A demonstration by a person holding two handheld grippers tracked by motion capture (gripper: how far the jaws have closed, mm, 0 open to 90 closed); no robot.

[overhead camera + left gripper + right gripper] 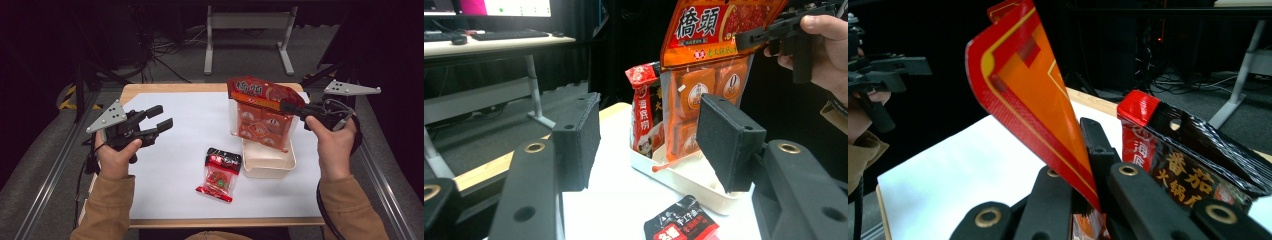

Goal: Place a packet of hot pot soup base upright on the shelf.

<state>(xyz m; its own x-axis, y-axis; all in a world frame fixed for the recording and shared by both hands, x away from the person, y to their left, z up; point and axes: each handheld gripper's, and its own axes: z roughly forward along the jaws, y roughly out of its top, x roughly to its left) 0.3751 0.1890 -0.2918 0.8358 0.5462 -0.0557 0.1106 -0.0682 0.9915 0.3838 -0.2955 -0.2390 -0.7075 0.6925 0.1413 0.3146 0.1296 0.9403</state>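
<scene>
— Above the cream tray (268,165), what does the big orange packet (260,116) say?

— Large white characters on its red header read 橋頭; the smaller print below is too fine to read. Through the clear lower part you see orange sachets, each with a round white mark.

— Who holds it?

— The right claw (291,107) is pressed together on the packet's upper right edge; in the right gripper view the red-and-orange header stands up from between the black jaws. The packet hangs upright with its bottom in the tray, at the far right part of the table (175,165).

— Anything else in that tray?

— From the left gripper view, a black-and-red pouch (645,112) stands just behind the orange packet, with white characters down its front; the right gripper view shows 番茄 in gold on it.

— And the left claw (159,120)?

— Spread, gripping nothing, held over the table's left side, well apart from the tray.

— Room to move?

— A small red-and-black sachet (220,174) lies flat just left of the tray, near the front. The white surface is bare between it and the left claw. The tray sits near the table's right edge.
</scene>
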